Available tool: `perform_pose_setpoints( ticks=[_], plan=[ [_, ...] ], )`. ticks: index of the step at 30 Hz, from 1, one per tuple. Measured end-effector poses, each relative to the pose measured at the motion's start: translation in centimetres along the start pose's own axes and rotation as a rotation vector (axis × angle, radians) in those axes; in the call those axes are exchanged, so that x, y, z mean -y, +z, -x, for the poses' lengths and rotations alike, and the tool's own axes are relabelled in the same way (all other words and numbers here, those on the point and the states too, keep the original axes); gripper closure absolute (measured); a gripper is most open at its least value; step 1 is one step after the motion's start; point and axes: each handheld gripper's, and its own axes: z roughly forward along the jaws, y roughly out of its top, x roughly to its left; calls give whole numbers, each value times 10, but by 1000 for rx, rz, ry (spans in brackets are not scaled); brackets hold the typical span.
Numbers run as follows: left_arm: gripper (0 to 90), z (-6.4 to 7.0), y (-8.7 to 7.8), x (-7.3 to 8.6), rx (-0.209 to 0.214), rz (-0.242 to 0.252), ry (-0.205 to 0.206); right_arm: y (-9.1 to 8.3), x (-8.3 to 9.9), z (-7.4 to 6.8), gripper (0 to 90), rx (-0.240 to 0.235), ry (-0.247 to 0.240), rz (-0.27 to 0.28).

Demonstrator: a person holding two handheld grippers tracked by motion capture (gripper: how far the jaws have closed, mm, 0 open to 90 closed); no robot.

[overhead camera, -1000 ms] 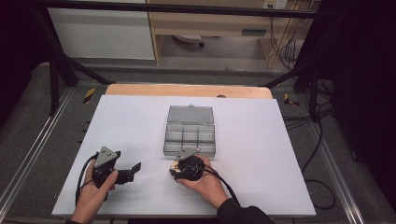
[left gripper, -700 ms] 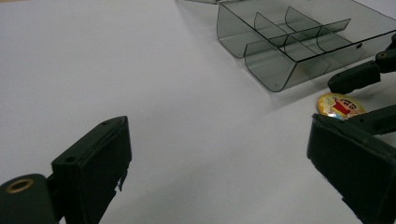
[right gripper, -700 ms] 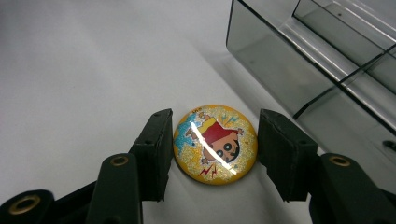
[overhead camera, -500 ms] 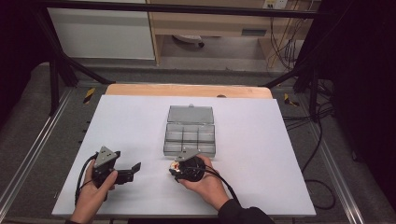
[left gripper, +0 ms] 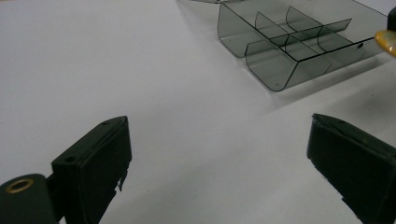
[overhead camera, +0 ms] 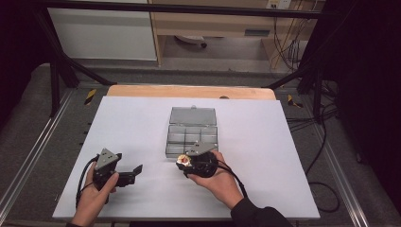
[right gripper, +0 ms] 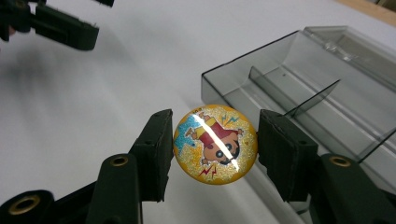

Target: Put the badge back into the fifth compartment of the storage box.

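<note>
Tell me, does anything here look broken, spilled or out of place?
Nothing stands out. The box lies open and square on the table, its compartments bare and its walls whole. The right hand-held gripper holds a glittery badge by its edges beside the box. The left hand-held gripper is open.

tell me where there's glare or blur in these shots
Right gripper view: a white streak of glare crosses the round glittery yellow cartoon badge, and the smoky clear plastic compartment box softens toward its far end. Left gripper view: the near black jaws look soft. High view: evenly lit white table, dark surroundings.
</note>
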Motion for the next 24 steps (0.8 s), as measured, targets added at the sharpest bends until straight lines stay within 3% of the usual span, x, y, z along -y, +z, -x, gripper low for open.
perform_pose_setpoints(
  ticks=[15,24],
  plan=[
    [68,-1,0,1,-2,0,-7,-22,-36,34,467,52,22,71],
    [69,-1,0,1,-1,1,-5,-29,-48,50,467,82,35,76]
  ],
)
